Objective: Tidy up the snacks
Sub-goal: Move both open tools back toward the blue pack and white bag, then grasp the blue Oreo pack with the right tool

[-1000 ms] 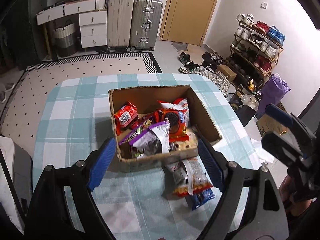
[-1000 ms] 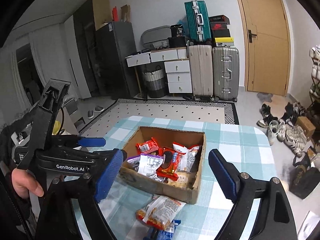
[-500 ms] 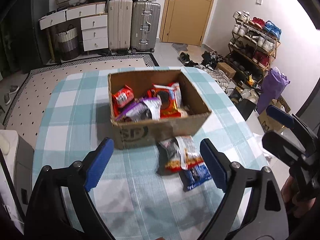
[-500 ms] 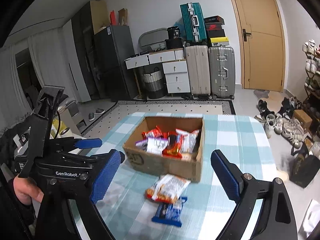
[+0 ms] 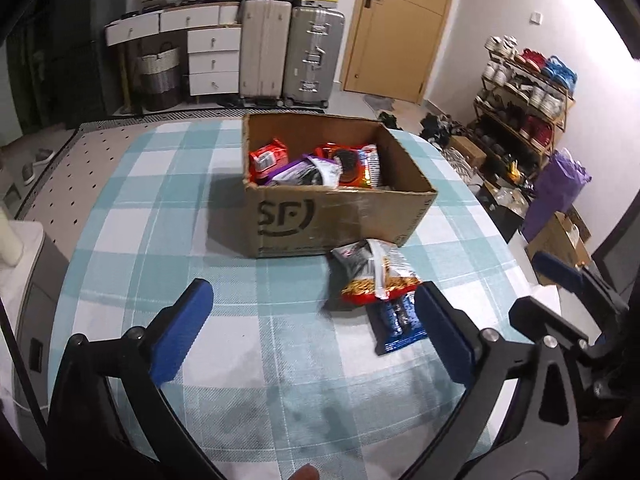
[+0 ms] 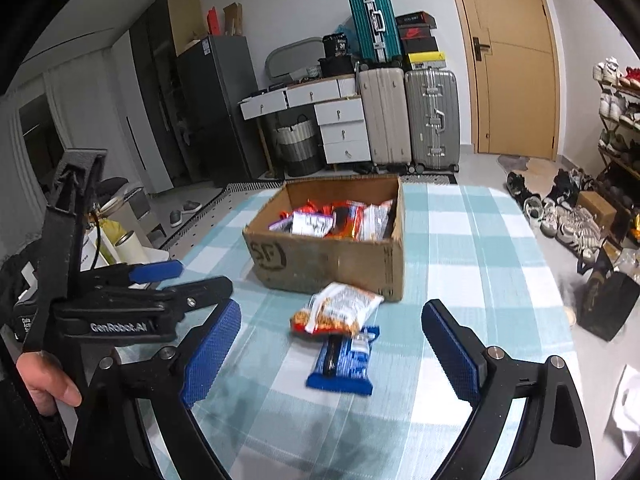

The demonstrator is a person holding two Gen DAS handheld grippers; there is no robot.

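A cardboard box (image 5: 344, 224) (image 6: 324, 264) holding several snack packets stands on the teal checked table (image 5: 168, 216) (image 6: 472, 248). In front of it lie a red and white snack bag (image 5: 374, 276) (image 6: 334, 310) and a blue packet (image 5: 400, 322) (image 6: 346, 360), partly under the bag. My left gripper (image 5: 312, 328) hangs near the table's front edge, its jaws opening with nothing between them; the blue packet lies just inside its right finger. My right gripper (image 6: 332, 340) stands open over the two loose packets without touching them.
The other gripper and a hand (image 6: 44, 384) show at the left of the right wrist view. Suitcases (image 5: 292, 56), white drawers (image 5: 212, 60), a door (image 5: 396, 28) and a shoe rack (image 5: 524, 96) stand beyond the table. Bags sit on the floor at the right (image 5: 556, 196).
Both grippers have pulled back from the box and sunk toward the table; the box and the two loose packets now sit farther ahead. The left jaws stand wider apart.
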